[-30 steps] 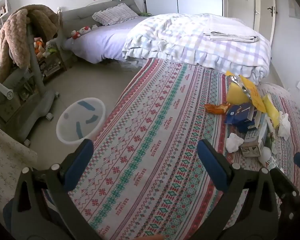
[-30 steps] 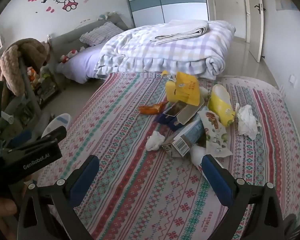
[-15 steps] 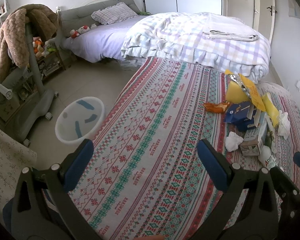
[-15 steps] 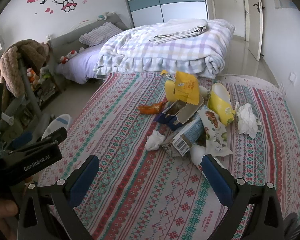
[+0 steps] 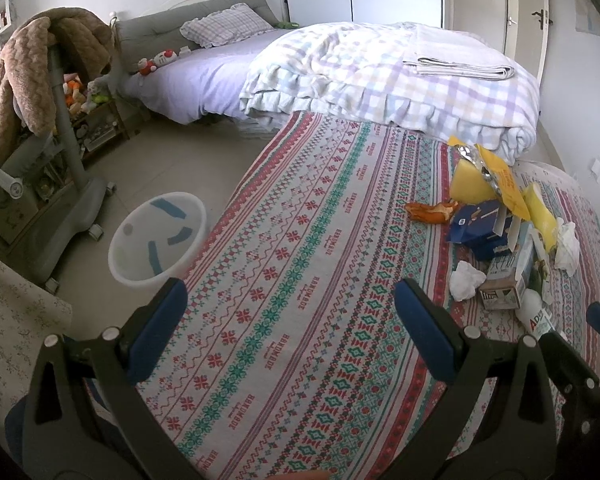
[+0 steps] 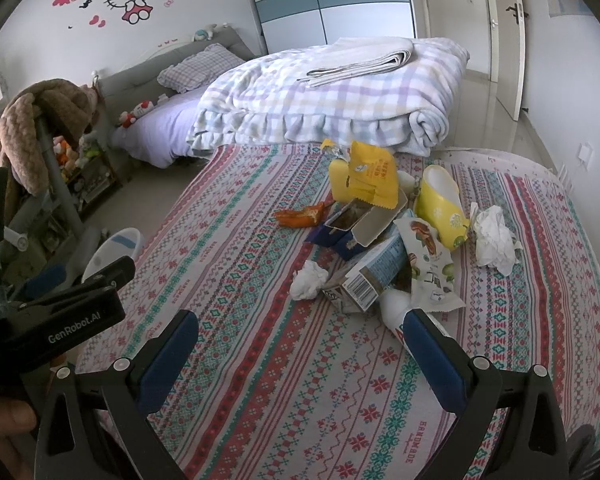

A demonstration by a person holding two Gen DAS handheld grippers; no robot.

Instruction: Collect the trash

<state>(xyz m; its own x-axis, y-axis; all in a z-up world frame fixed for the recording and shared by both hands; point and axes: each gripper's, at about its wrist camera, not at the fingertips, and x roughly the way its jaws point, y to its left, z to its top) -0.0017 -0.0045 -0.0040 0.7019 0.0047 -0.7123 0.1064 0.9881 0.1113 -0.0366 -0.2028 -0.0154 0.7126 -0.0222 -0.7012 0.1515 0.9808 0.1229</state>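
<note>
A heap of trash lies on the patterned bedspread [image 6: 260,360]: a crumpled white tissue [image 6: 308,280], a milk carton [image 6: 372,276], a blue box [image 6: 348,228], orange peel [image 6: 300,216], yellow wrappers [image 6: 370,176], a yellow cup [image 6: 442,204] and a second tissue [image 6: 494,240]. The heap also shows in the left wrist view [image 5: 500,236]. My right gripper [image 6: 300,352] is open and empty, just short of the heap. My left gripper [image 5: 290,312] is open and empty over bare bedspread, left of the heap. A white bin [image 5: 158,238] stands on the floor to the left.
A folded plaid quilt [image 6: 332,100] lies beyond the heap. A grey chair [image 5: 52,184] draped with a brown blanket stands by the bin. A second bed [image 5: 204,72] sits at the back, with a door [image 6: 508,32] on the right.
Both grippers have drifted slightly forward toward the heap. Both stay open and nothing was picked up.
</note>
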